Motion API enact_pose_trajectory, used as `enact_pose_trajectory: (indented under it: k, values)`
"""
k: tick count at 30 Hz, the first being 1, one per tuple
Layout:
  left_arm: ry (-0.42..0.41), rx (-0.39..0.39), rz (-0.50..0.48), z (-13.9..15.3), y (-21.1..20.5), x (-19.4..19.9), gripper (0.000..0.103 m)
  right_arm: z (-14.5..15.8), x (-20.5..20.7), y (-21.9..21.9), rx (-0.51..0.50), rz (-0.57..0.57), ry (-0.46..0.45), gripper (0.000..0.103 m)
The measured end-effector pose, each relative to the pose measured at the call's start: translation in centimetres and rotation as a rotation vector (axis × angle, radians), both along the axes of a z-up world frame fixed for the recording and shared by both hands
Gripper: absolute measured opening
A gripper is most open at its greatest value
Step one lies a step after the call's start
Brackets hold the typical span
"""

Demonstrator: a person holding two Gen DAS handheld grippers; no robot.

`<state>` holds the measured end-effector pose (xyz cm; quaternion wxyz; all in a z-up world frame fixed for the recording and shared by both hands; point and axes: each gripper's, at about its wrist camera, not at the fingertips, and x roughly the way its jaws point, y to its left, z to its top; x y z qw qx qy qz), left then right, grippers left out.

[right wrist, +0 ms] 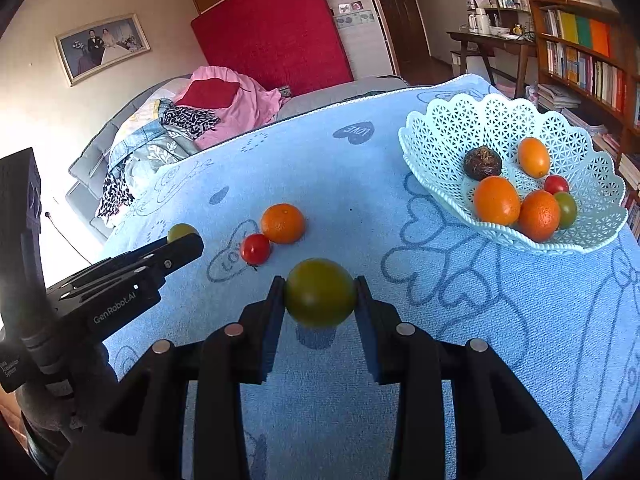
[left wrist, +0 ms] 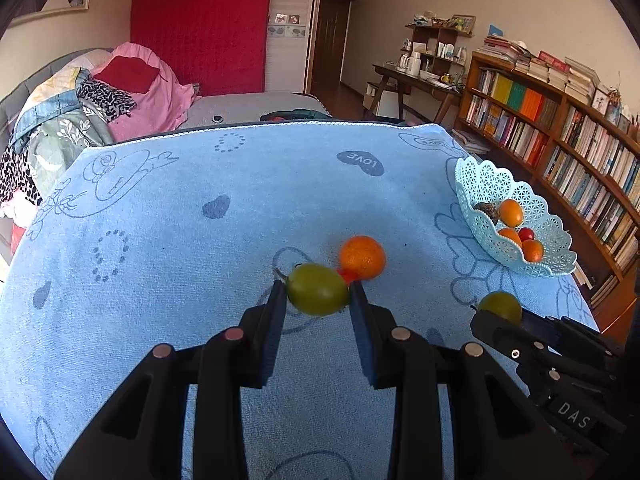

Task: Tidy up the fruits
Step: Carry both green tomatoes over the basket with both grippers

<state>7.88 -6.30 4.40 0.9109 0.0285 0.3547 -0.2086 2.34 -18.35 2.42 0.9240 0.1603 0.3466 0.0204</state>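
My left gripper [left wrist: 318,290] is shut on a green tomato [left wrist: 317,289] and holds it just above the blue towel. Behind it lie an orange [left wrist: 362,257] and a small red tomato [left wrist: 347,275], mostly hidden. My right gripper [right wrist: 320,292] is shut on another green tomato [right wrist: 320,292], lifted above the towel; it also shows in the left wrist view [left wrist: 500,306]. A pale blue lattice basket [right wrist: 448,128] at the right holds several fruits: oranges, a red tomato, a green one and a dark brown fruit. In the right wrist view the orange [right wrist: 282,223] and red tomato [right wrist: 255,248] lie left of centre.
The blue patterned towel [left wrist: 200,216] covers the table. The basket [left wrist: 480,178] stands near the table's right edge. A bed with piled clothes [left wrist: 100,100] is behind, a bookshelf [left wrist: 560,132] to the right.
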Motion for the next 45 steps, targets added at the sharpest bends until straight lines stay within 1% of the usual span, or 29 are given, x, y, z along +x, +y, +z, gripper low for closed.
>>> enact_pose_trajectory:
  k: [12,18,26,35,45]
  values:
    - [-0.028,0.000,-0.006,1.6,-1.5,-1.1,0.033,1.7,-1.4,-1.7,0.018,-0.035,-0.054,0.036]
    - [-0.049,0.020,0.000,2.0,-2.4,-1.4,0.033,2.4,-2.1,-2.6,0.026,-0.055,-0.075,0.036]
    - [-0.057,0.027,-0.020,2.3,-3.5,-1.9,0.033,3.2,-2.9,-4.1,0.037,-0.095,-0.100,0.036]
    - [-0.062,0.037,-0.047,2.6,-5.0,-2.3,0.033,3.9,-4.3,-6.9,0.044,-0.162,-0.119,0.036]
    - [-0.066,0.047,-0.090,3.2,-8.4,-2.5,0.033,4.6,-6.3,-11.3,0.057,-0.256,-0.147,0.036]
